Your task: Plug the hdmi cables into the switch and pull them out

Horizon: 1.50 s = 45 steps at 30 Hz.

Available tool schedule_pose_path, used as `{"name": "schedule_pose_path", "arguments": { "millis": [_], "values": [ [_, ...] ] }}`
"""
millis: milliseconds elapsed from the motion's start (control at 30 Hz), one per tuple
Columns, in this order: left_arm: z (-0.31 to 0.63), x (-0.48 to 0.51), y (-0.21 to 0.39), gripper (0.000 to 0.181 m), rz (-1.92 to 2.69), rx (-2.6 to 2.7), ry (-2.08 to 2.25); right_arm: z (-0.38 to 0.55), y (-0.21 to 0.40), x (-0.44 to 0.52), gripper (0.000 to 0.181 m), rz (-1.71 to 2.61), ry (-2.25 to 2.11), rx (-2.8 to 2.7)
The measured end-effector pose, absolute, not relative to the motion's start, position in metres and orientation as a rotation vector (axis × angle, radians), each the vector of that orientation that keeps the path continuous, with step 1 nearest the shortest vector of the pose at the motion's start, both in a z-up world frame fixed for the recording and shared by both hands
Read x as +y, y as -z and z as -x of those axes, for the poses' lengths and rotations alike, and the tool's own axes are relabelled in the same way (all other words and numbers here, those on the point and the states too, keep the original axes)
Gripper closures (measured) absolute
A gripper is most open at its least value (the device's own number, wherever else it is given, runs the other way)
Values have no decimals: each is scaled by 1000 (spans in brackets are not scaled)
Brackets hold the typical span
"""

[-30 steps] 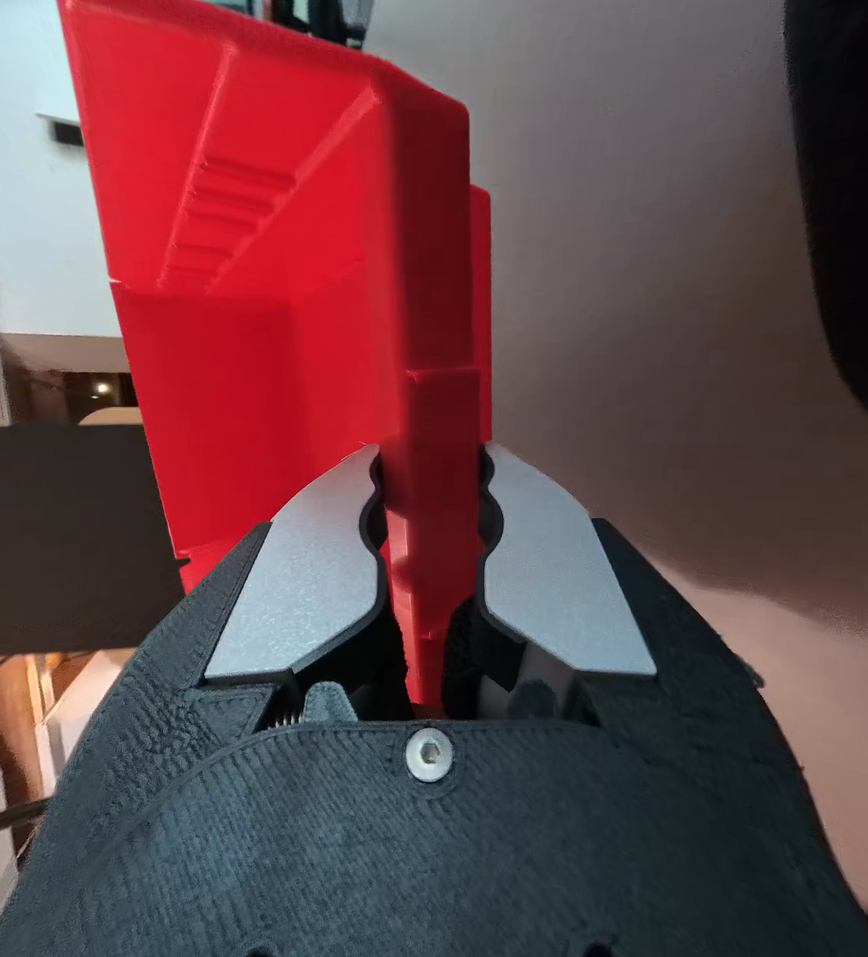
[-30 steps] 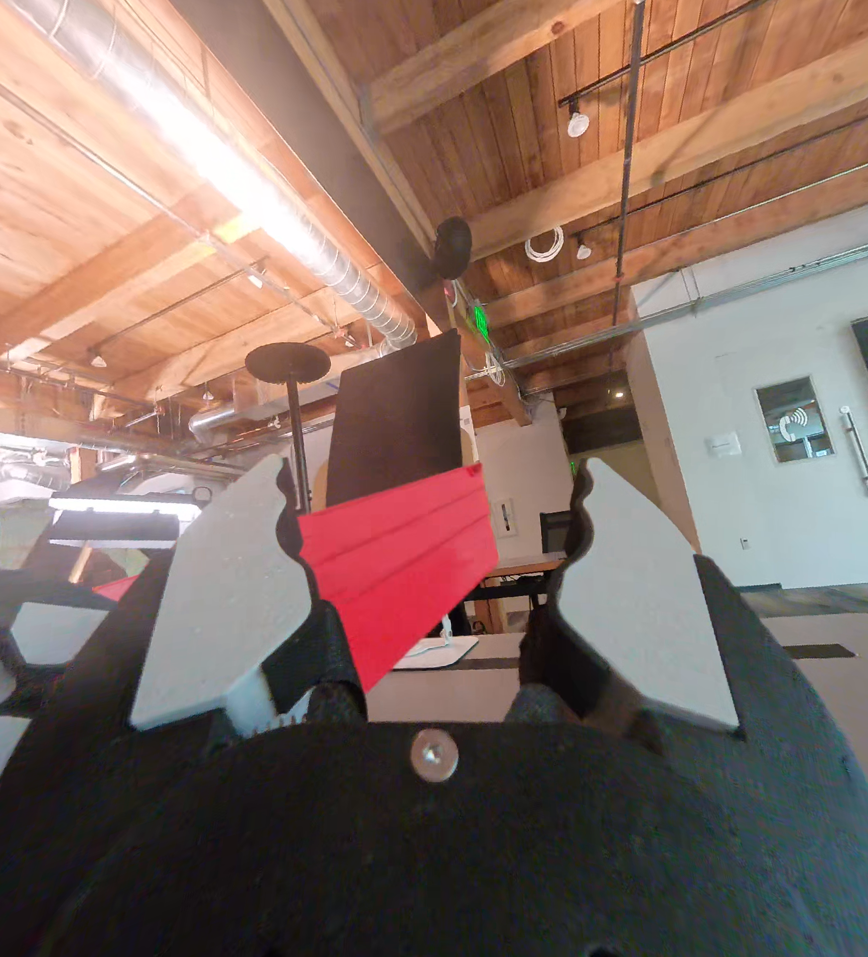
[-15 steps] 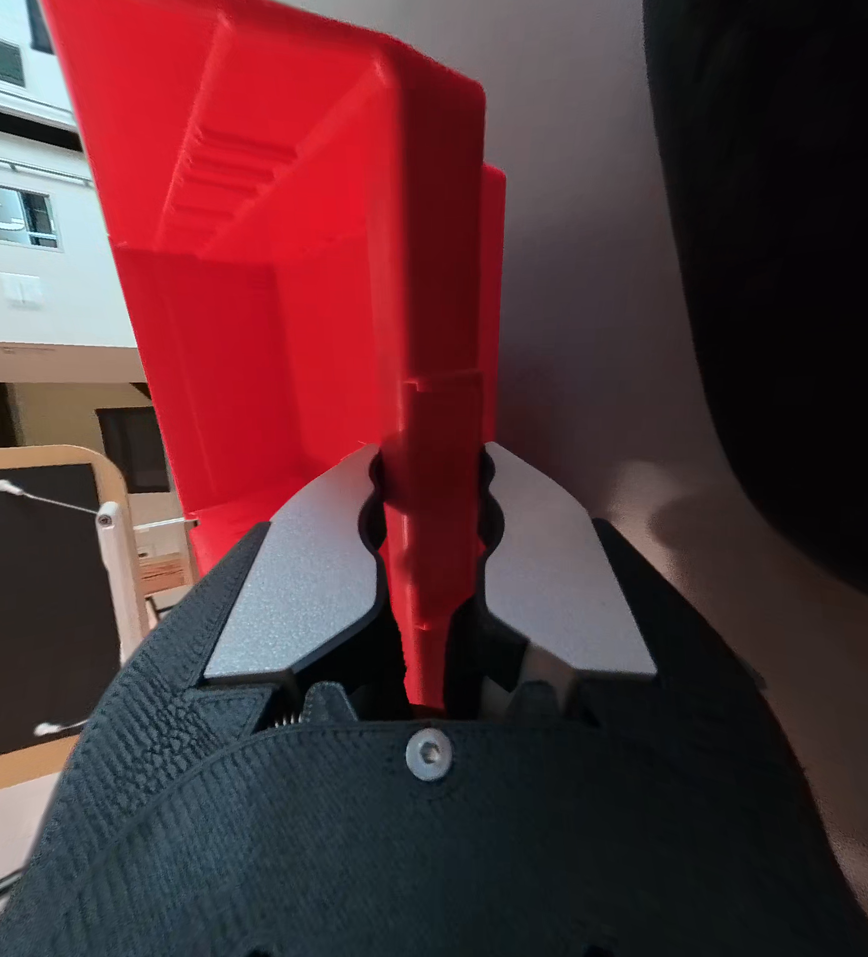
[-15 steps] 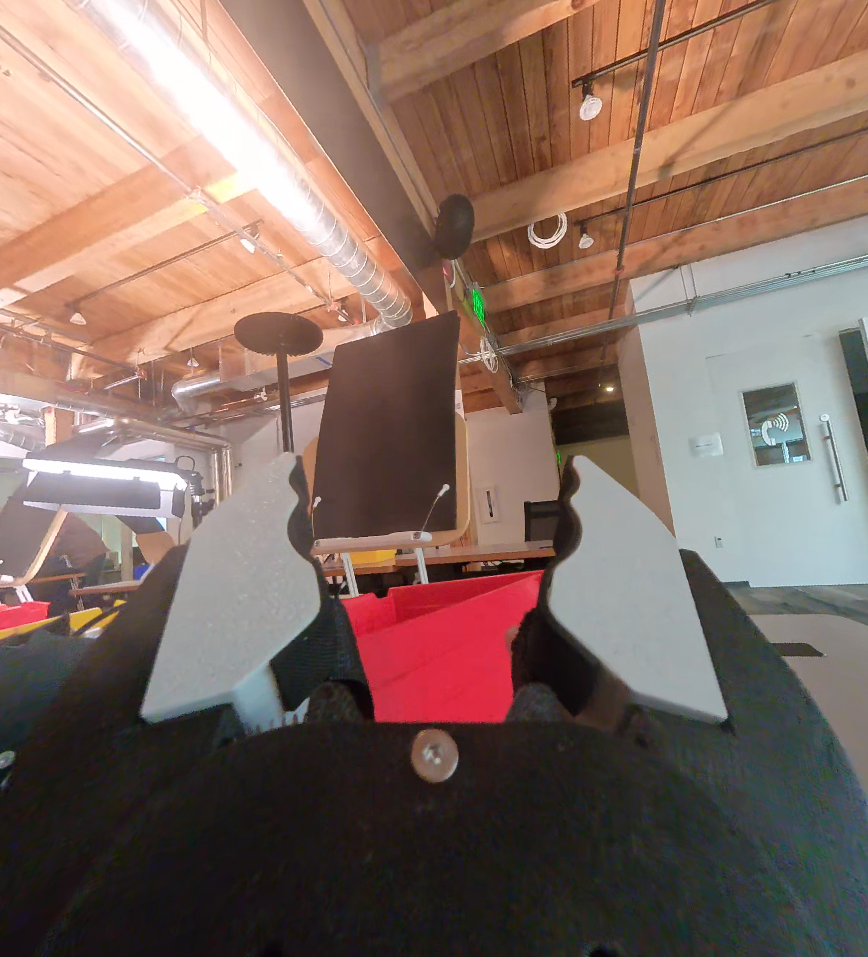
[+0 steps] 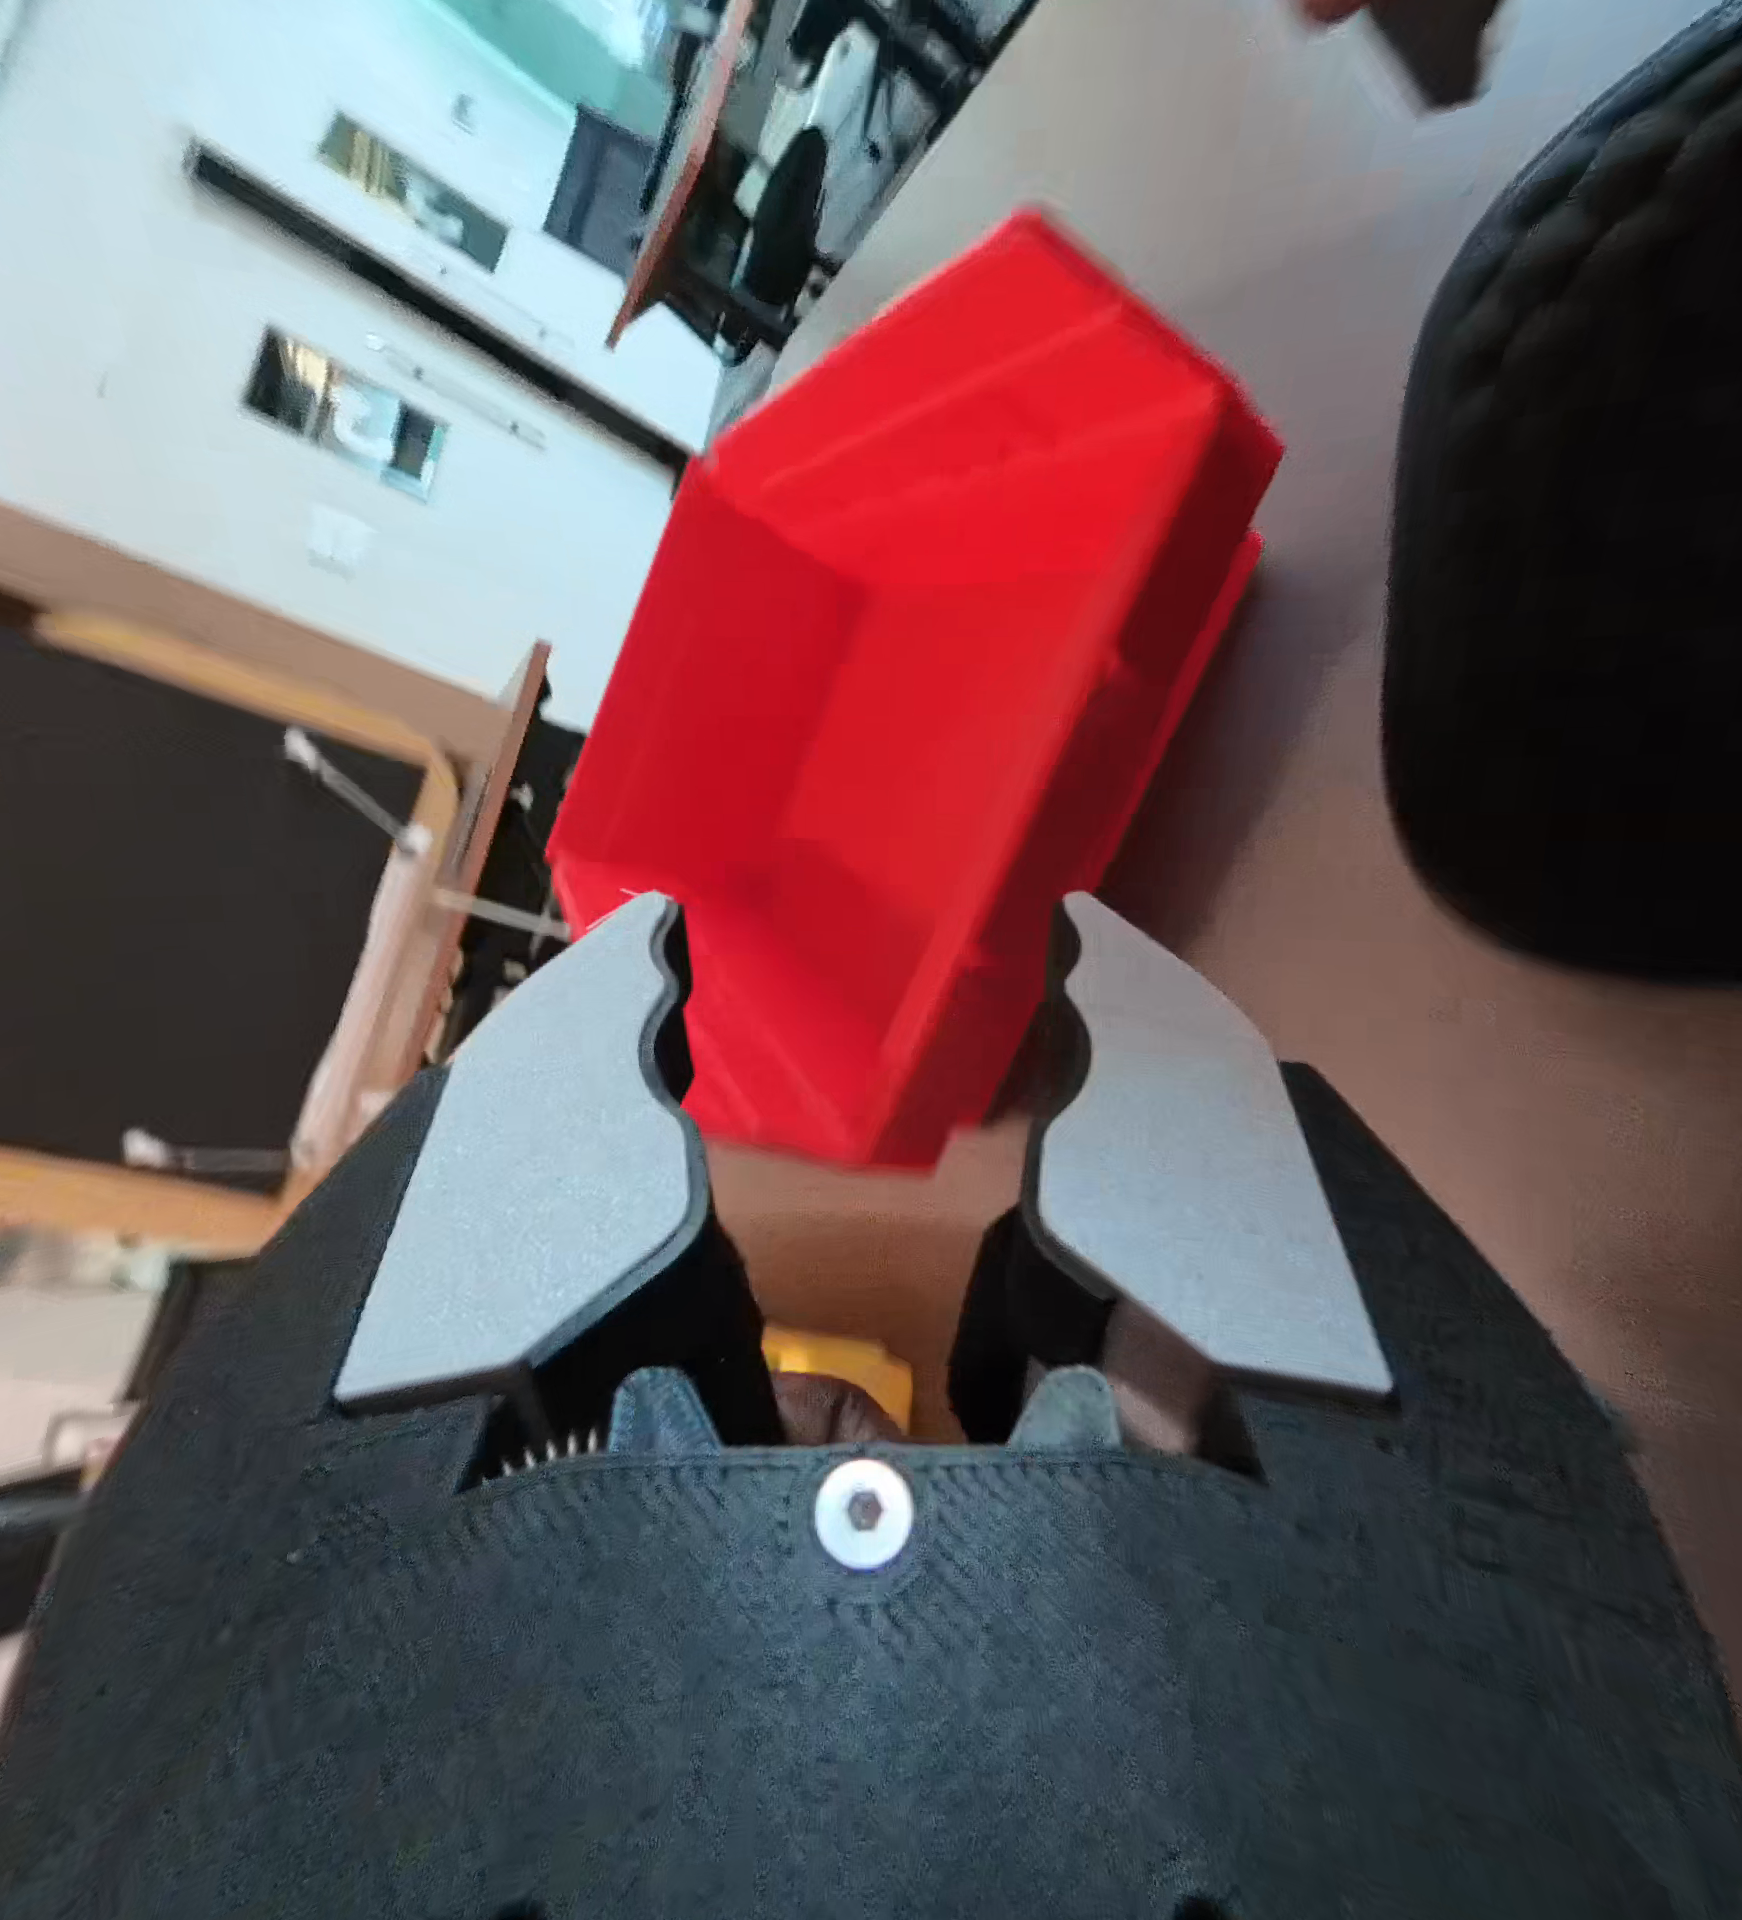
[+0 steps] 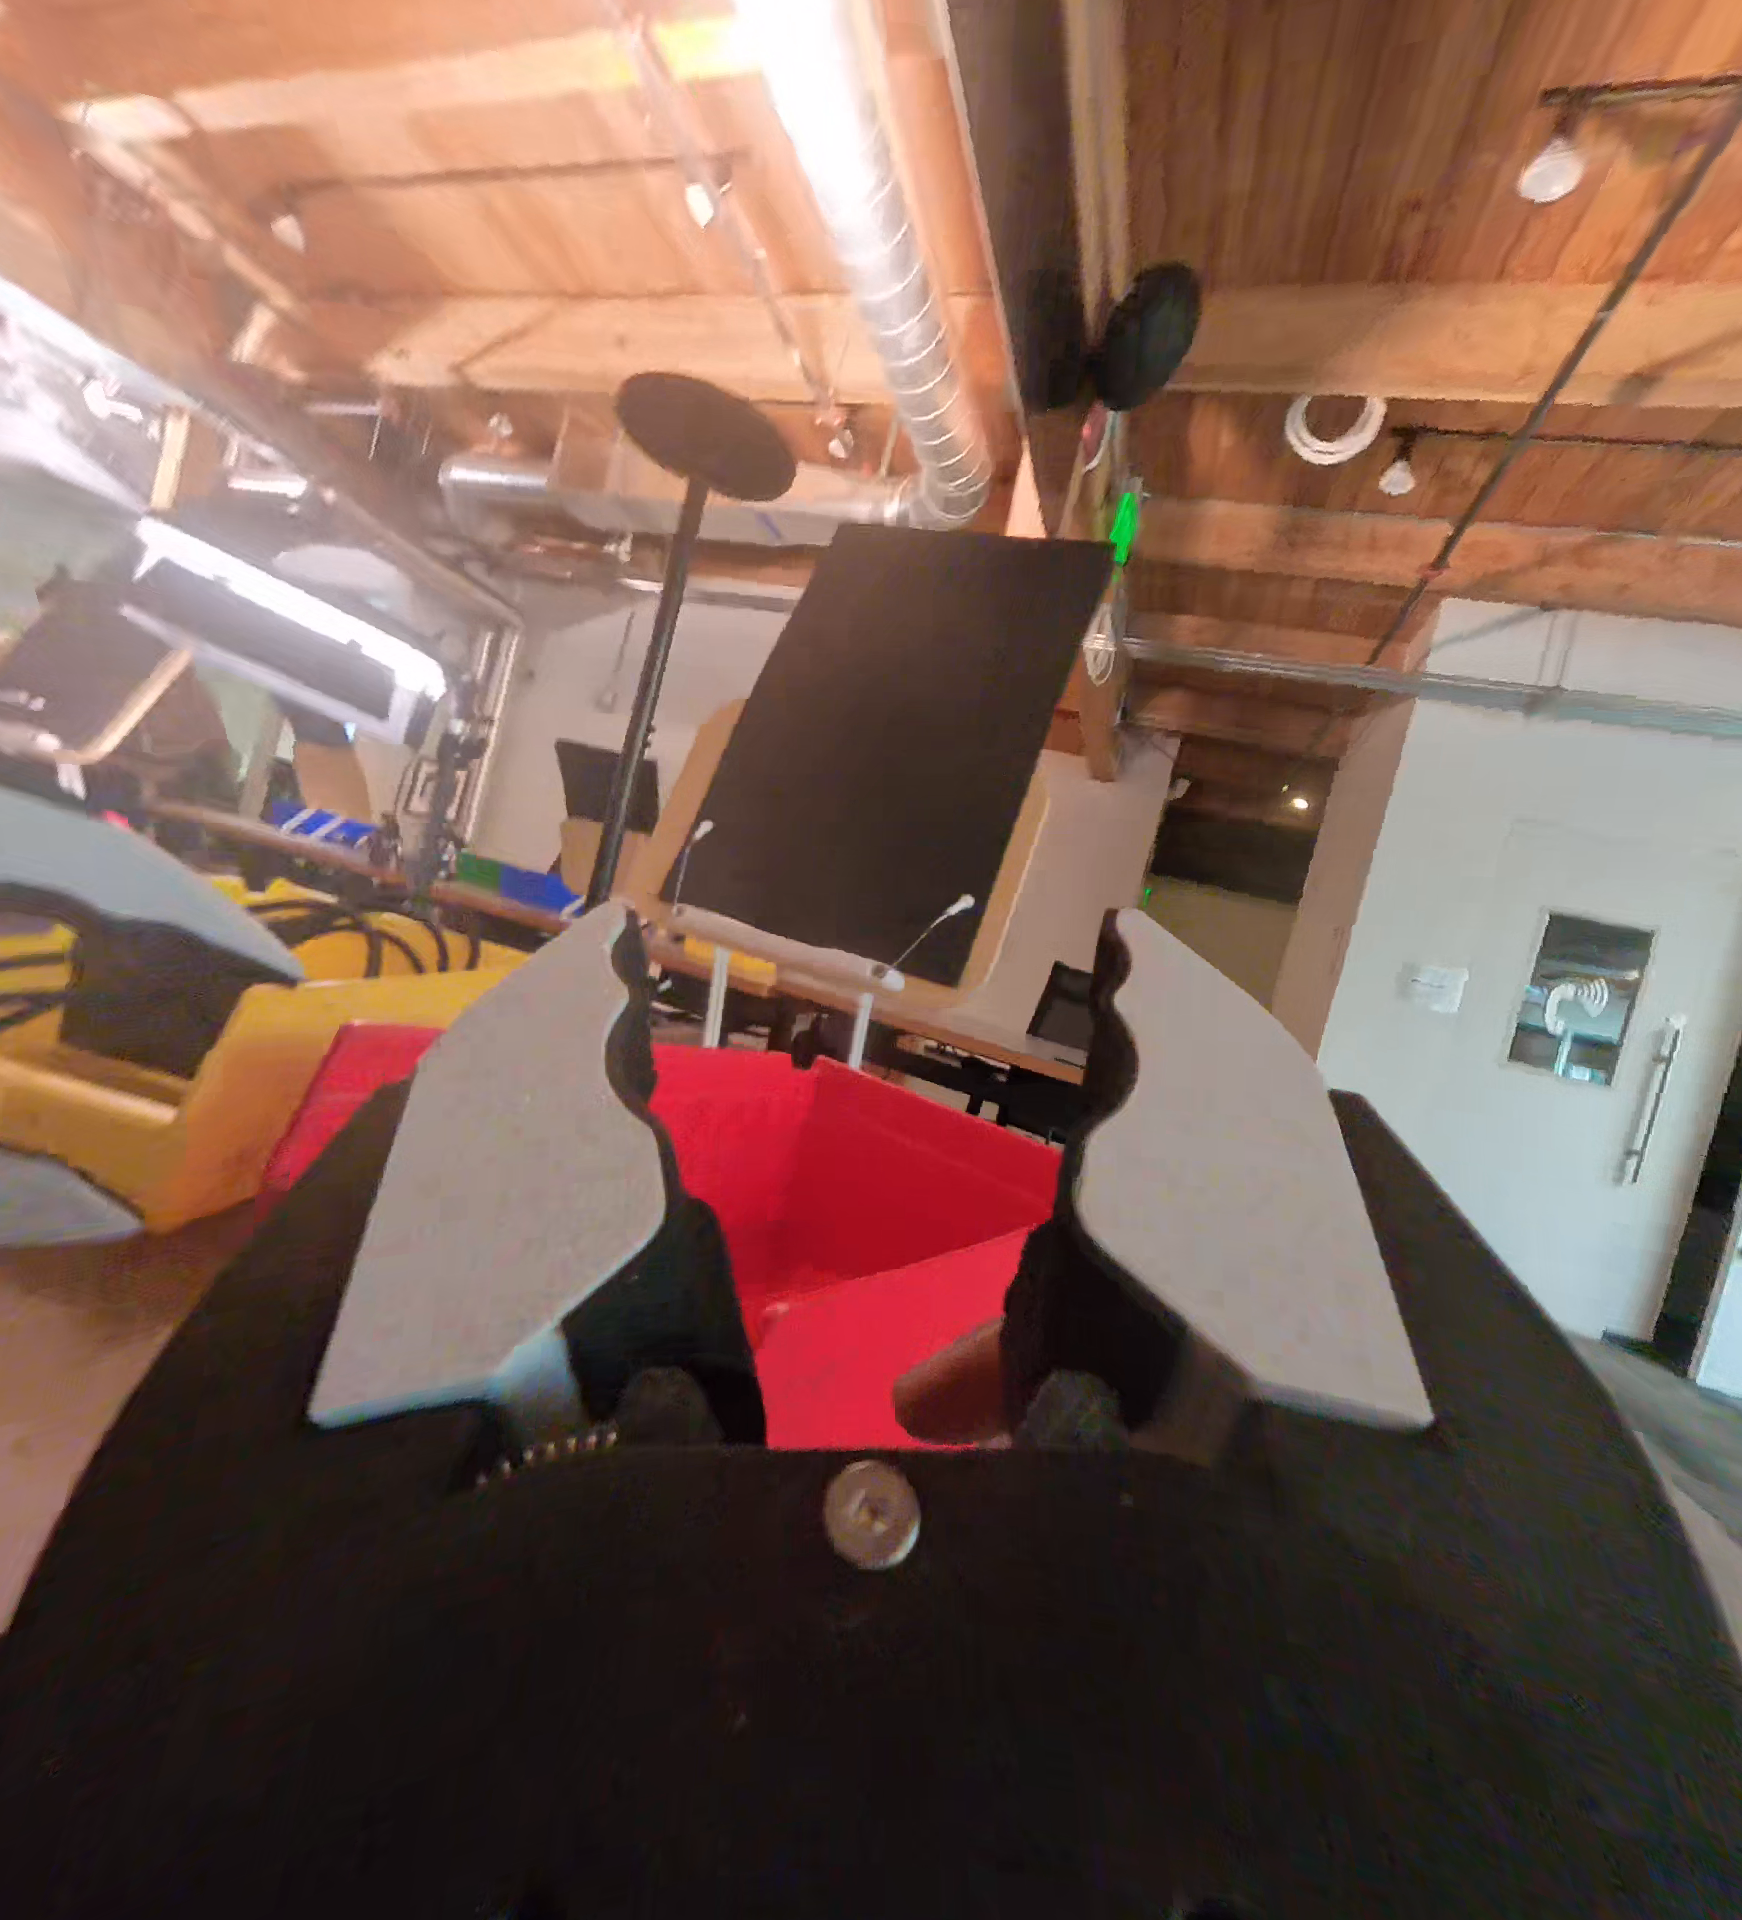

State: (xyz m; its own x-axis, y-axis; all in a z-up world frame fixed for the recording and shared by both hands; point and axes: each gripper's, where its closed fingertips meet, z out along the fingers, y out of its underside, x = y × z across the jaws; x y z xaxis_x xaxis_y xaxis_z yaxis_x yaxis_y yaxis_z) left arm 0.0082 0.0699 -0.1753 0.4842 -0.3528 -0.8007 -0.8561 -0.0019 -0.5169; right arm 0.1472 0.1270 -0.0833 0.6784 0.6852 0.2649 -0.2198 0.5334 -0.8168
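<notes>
A red plastic bin (image 5: 898, 675) lies on the tan table (image 5: 1314, 1039) just ahead of my left gripper (image 5: 867, 925), which is open and empty with its jaws wide apart. The view is rolled sideways. My right gripper (image 6: 867, 935) is open and empty, and the red bin (image 6: 846, 1174) sits just beyond and below its fingertips. A yellow bin (image 6: 171, 1081) at left holds black cables (image 6: 379, 935). I see no switch and no HDMI plug in either view.
The left gripper's grey fingers (image 6: 67, 862) show at the left edge over the yellow bin. A bulky black shape (image 5: 1625, 520) fills the right of the left wrist view. A black panel on a stand (image 6: 898, 748) is behind the table.
My left gripper has opened and let go of the red bin's wall, and the bin now lies on the table. The right view has swung, bringing the yellow bin into sight.
</notes>
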Motion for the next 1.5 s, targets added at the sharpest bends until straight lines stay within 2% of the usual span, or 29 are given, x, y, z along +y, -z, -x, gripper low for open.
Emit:
{"name": "schedule_pose_path", "arguments": {
  "millis": [167,200,300,333,500,567,767,1167,1500],
  "values": [
    [95,34,215,116,1876,872,-609,-72,134,69,128,710,-323,-1178],
    [112,27,225,116,1925,841,-616,-56,156,69,126,755,-250,-1307],
    [142,18,237,119,1977,767,-638,-32,223,95,99,1030,15,-1592],
    [144,18,234,121,1967,755,-631,-29,232,104,101,1100,68,-1608],
    [179,23,236,131,2015,808,-854,-28,247,116,113,1271,71,-1648],
    [192,21,251,145,2120,809,-842,-38,248,129,143,1325,144,-1621],
    [222,6,251,144,2139,755,-841,-87,253,168,143,1411,332,-1611],
    [284,-65,250,143,2147,688,-889,-215,257,199,143,1541,401,-1665],
    [316,-139,250,142,2145,765,-840,-248,256,198,143,1422,347,-1696]
  ]
}}
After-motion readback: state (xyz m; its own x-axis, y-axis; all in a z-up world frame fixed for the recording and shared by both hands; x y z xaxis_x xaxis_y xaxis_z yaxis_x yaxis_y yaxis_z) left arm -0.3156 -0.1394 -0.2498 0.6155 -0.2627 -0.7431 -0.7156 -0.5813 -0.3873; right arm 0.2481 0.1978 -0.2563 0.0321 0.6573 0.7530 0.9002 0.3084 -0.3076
